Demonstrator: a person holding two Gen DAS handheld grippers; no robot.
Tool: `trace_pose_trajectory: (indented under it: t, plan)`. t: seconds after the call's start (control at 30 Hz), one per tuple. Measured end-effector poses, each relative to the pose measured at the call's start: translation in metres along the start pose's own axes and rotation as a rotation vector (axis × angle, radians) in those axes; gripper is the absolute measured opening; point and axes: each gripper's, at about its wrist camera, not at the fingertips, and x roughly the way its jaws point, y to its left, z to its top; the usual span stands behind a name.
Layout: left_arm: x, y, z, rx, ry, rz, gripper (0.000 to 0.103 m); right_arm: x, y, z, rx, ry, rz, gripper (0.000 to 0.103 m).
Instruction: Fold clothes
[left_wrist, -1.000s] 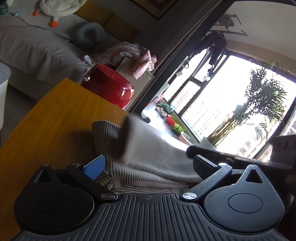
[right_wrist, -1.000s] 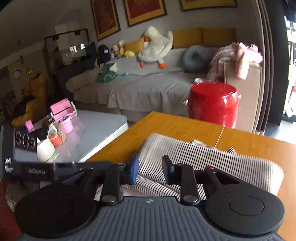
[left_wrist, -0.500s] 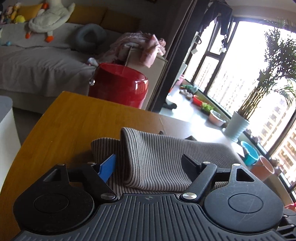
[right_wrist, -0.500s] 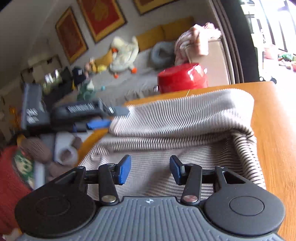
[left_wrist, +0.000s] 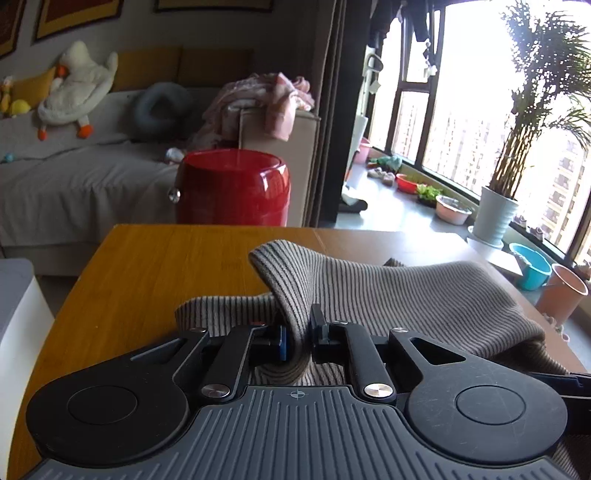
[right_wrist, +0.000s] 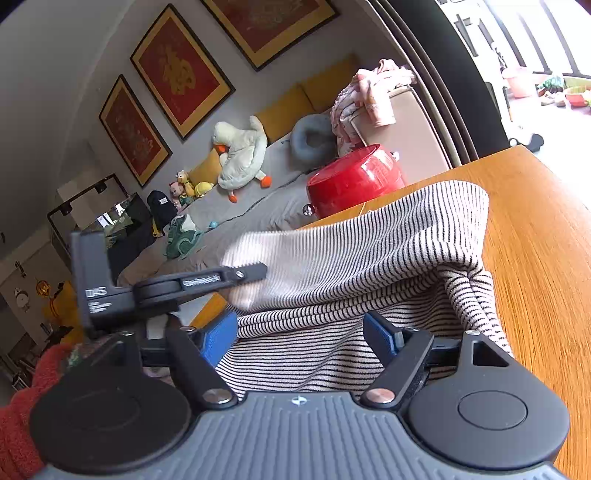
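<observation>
Left wrist view has my left gripper (left_wrist: 297, 341) clenched on a pinched-up fold of the striped garment (left_wrist: 406, 295), which lies on the wooden table (left_wrist: 155, 273) with its far layer lifted and doubled over; I hold that ridge, I judge, so the cloth can be carried across for the next fold. From the right wrist view my right gripper (right_wrist: 301, 334) has its jaws opening, the blue pads (right_wrist: 380, 332) standing apart either side of the lower striped layer without pressing it, so that hand is letting go or readying a fresh bite. A red tub (right_wrist: 354, 181) stands beyond the table edge, clear of the work
</observation>
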Motion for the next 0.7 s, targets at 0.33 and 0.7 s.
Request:
trace_pose_trajectory:
  t: [0.33,0.7]
  plan:
    - [-0.036,0.018,0.002,-0.038,-0.044,0.009,0.012,0.002,0.001,0.0,0.003,-0.003,-0.003,0.086]
    - [-0.028,0.059,-0.028,-0.139,0.062,0.054,0.016,0.01,-0.007,0.003,0.047,0.035,0.008,0.103]
